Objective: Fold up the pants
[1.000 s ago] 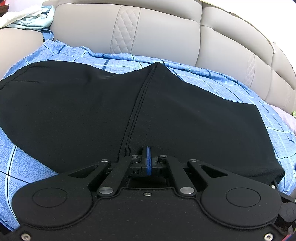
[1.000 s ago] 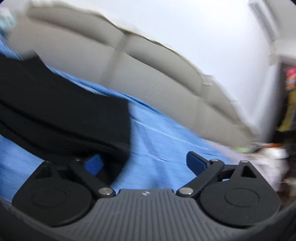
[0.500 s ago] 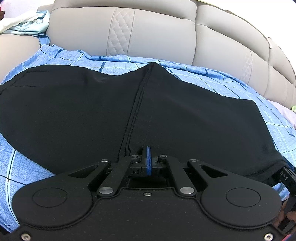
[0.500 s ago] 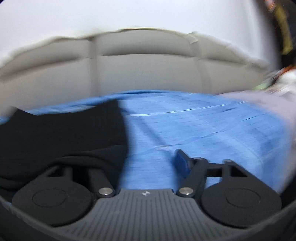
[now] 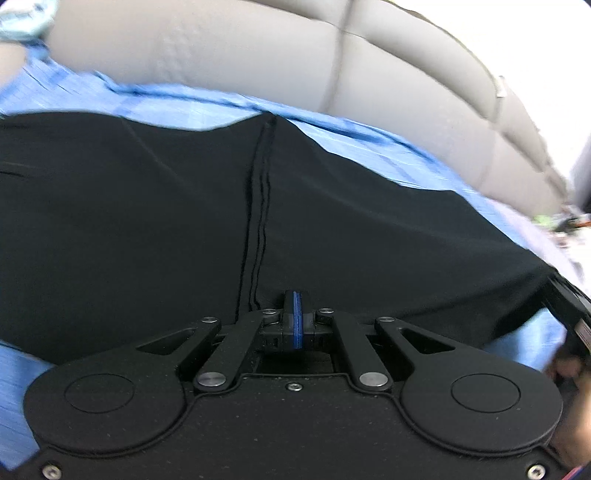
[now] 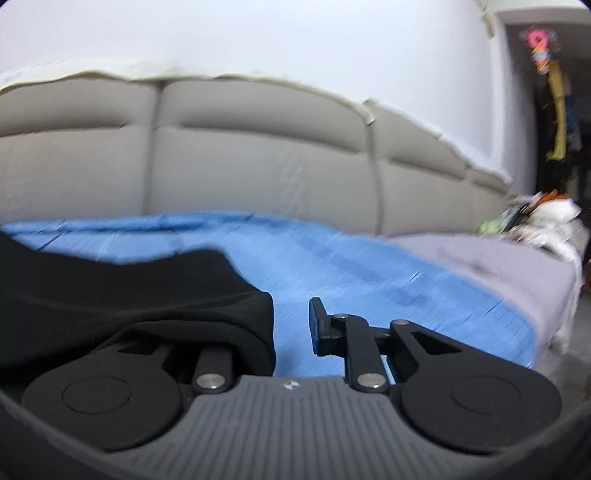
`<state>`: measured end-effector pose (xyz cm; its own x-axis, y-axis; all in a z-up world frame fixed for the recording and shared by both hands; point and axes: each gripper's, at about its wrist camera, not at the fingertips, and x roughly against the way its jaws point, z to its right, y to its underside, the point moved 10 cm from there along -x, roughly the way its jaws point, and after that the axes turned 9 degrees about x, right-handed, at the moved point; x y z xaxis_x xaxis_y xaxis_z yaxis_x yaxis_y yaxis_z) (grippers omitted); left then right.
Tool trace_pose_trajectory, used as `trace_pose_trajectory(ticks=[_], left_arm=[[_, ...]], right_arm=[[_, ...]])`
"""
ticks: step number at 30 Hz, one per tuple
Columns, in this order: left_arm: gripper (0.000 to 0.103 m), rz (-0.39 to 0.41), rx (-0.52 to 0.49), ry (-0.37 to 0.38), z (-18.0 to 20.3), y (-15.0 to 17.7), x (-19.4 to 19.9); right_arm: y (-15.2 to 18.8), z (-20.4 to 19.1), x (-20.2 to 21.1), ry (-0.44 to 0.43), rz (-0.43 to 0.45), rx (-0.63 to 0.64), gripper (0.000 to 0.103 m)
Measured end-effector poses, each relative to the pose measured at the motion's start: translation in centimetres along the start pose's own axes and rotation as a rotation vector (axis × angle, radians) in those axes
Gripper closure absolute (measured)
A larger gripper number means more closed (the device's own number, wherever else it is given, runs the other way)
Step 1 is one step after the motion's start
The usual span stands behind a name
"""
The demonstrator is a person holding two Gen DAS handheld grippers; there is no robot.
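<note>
Black pants [image 5: 184, 221] lie spread over a blue checked sheet [image 5: 351, 144], a seam running down the middle. My left gripper [image 5: 294, 317] is shut on the pants' near edge, next to the seam. In the right wrist view the pants' end [image 6: 166, 291] is bunched over my right gripper's left finger, which is hidden. The right finger [image 6: 317, 325] stands apart, so my right gripper [image 6: 291, 325] is open, with a gap between cloth and finger. The right gripper's body also shows at the left wrist view's right edge [image 5: 569, 310].
A grey padded headboard [image 6: 258, 158] runs along the back. A grey blanket [image 6: 498, 266] and a pile of clutter [image 6: 535, 210] lie at the bed's right end. Light cloth [image 5: 18, 22] lies at the far left.
My right gripper has swung left toward the pants' end and its fingers have narrowed; cloth now drapes over its left finger. The left gripper stays shut, tilted slightly.
</note>
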<state>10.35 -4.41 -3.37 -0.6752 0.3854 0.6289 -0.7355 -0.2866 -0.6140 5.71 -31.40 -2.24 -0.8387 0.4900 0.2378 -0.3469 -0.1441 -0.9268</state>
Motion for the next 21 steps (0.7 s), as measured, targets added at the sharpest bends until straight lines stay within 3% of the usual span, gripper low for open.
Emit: trace_pose_trajectory(ticks=[3,4,5,7,10,12,15,17,21], left_arm=[[0.099,-0.048,0.016,0.085,2.5,1.8,-0.7],[0.099,-0.06,0.012,0.1,3.0,2.2,-0.8],[0.099,-0.072,0.006,0.11,3.4,2.7,-0.6],[0.099,-0.093,0.002,0.123,3.3,3.0,-0.1],[0.099,-0.105,0.007,0.138,1.8,3.0,1.7],[0.096,-0.059,-0.011,0.089,0.1,2.6,3.9],[0.093,0.062,-0.008,0.024,-2.9,0.6,8.7],[0.093,0.148,0.007,-0.037,-5.8,-0.9,12.6],[0.093,0.251,0.036,-0.193,-11.4,-2.6,18.6]], right_arm=[[-0.7,3.3,-1.0,0.062,-0.037,-0.04,0.076],[-0.9,4.1,-1.2,0.056,-0.057,-0.076,0.083],[-1.1,4.5,-1.2,0.031,-0.065,-0.104,0.093],[-2.2,4.1,-0.7,0.004,-0.052,-0.084,0.098],[-4.9,2.0,0.3,-0.076,0.004,-0.074,0.098],[-7.5,-0.4,0.8,-0.16,0.038,-0.099,0.098],[-11.8,-7.4,2.7,-0.335,0.1,-0.081,0.098],[-13.8,-14.4,5.5,-0.487,0.155,0.0,0.098],[-12.9,-29.7,12.9,-0.847,0.193,0.187,0.098]])
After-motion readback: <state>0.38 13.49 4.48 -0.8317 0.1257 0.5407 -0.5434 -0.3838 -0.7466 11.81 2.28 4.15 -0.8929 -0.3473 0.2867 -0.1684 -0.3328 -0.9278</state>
